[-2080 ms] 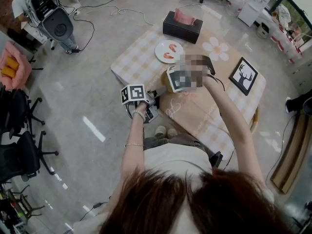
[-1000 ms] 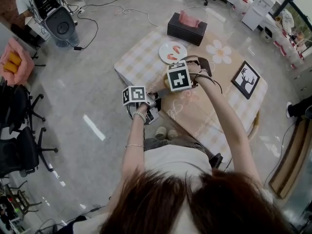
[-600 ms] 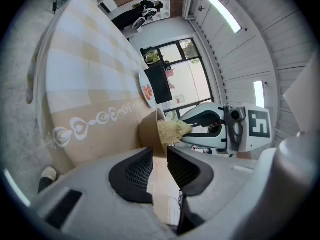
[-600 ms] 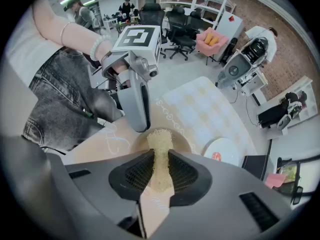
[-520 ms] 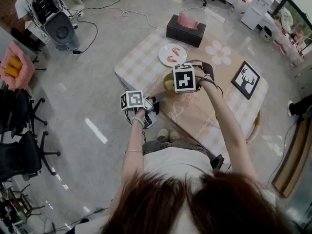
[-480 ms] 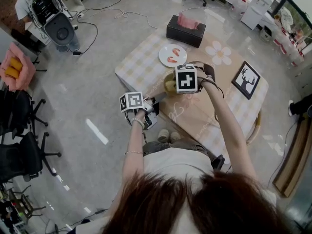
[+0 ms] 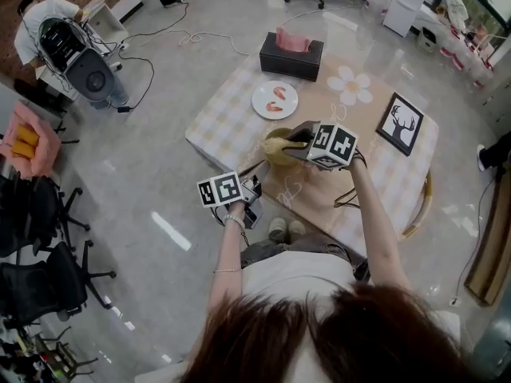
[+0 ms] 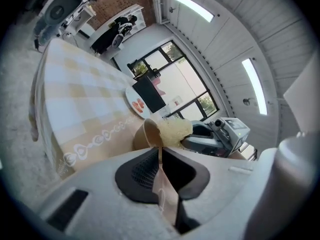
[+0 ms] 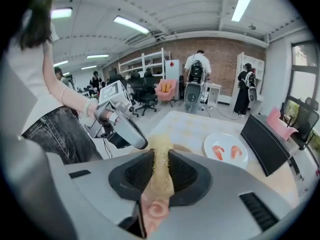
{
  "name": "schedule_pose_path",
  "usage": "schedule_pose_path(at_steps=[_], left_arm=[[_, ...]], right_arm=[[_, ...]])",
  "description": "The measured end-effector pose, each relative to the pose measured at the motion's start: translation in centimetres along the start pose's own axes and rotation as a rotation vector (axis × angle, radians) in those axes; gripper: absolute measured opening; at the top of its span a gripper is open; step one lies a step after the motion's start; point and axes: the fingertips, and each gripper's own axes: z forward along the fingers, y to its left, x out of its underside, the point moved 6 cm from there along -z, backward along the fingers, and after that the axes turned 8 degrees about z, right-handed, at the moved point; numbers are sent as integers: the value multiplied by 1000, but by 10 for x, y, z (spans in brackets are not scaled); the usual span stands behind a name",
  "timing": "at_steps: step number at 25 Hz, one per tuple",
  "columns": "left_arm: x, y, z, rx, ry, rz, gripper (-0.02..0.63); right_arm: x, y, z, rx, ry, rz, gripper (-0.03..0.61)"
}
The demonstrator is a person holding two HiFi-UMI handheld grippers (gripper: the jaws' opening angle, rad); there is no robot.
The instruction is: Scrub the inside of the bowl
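Observation:
A tan bowl [image 7: 277,148] stands near the front left edge of the checked table [image 7: 219,118]. My left gripper [image 7: 259,168] reaches in from the left. Its jaws have just been closing, and in the left gripper view [image 8: 160,156] they pinch the thin wall of the bowl [image 8: 145,134]. My right gripper [image 7: 293,137] leans over the bowl from the right, shut on a yellow scrub sponge [image 9: 159,171] with a pink end. The sponge [image 8: 172,130] sits in the bowl's mouth.
Behind the bowl lie a white plate [image 7: 275,100] with shrimp pieces and a black tissue box [image 7: 291,54]. A flower mat [image 7: 351,84] and a framed deer picture [image 7: 399,124] lie to the right. People stand far off in the room.
The right gripper has rolled and risen a little; its marker cube now sits to the right of the bowl instead of over it. The left gripper stays at the bowl's near left side.

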Motion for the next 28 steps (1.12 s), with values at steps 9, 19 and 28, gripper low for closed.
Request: schedule_pose_path(at_steps=[9, 19, 28], left_arm=[[-22, -19, 0, -75, -88, 248, 17], [-38, -39, 5, -76, -188, 410, 15], [-47, -55, 12, -94, -214, 591, 11]], right_arm=[[12, 1, -25, 20, -379, 209, 78], [15, 5, -52, 21, -680, 353, 78], [22, 6, -53, 45, -715, 366, 78]])
